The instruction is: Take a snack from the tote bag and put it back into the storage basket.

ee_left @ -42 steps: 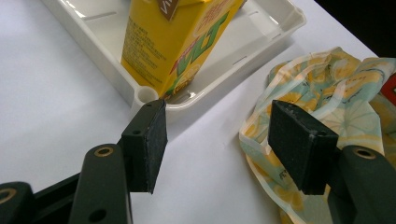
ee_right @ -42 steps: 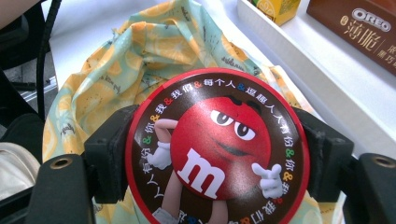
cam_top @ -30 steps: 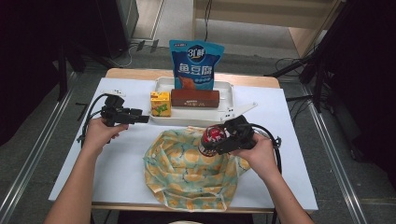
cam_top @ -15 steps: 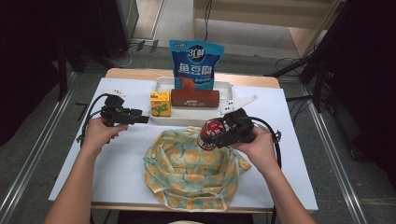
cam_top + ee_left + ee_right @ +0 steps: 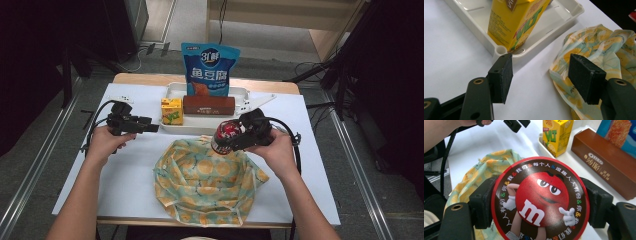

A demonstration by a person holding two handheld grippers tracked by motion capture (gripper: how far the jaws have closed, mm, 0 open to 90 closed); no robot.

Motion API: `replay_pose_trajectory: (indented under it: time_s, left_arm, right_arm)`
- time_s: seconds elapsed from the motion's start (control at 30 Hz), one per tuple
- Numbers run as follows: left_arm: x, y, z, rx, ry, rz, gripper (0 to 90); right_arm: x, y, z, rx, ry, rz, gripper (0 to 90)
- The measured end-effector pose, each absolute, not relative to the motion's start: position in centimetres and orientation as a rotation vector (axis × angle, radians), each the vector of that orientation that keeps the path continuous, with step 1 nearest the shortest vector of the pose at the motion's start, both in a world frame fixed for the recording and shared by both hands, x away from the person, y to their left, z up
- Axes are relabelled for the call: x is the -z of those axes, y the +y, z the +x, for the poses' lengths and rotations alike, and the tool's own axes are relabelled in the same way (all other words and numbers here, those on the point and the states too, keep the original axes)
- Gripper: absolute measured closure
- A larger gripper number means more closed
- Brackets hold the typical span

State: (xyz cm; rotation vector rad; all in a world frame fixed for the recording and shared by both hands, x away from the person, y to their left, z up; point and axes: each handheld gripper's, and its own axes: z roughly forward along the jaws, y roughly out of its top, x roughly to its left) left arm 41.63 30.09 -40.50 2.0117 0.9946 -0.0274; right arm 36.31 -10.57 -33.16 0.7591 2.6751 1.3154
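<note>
The right gripper [image 5: 231, 141] clamps the M&M's tub [image 5: 225, 138], lifted over the far edge of the cloth bag [image 5: 202, 180] — seemingly mid-carry. Next, probably lowering it into the bag or the white tray [image 5: 172, 91] beyond. The left gripper [image 5: 544, 75] waits wide open by the tray's corner.

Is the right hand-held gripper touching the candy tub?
Touching. In the right gripper view, the right hand-held gripper has both black jaws pressed against opposite sides of the candy tub, with no gap on either side.
</note>
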Motion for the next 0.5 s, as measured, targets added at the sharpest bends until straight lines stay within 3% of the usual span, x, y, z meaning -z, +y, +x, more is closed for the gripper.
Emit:
replay_pose_trajectory:
  time_s: [0.5]
  left_arm:
    - [40.2,30.3,41.6,0.013,0.987,2.011,36.6]
  right_arm:
    - [33.2,-10.9,37.8,-1.299,2.656,0.792,25.8]
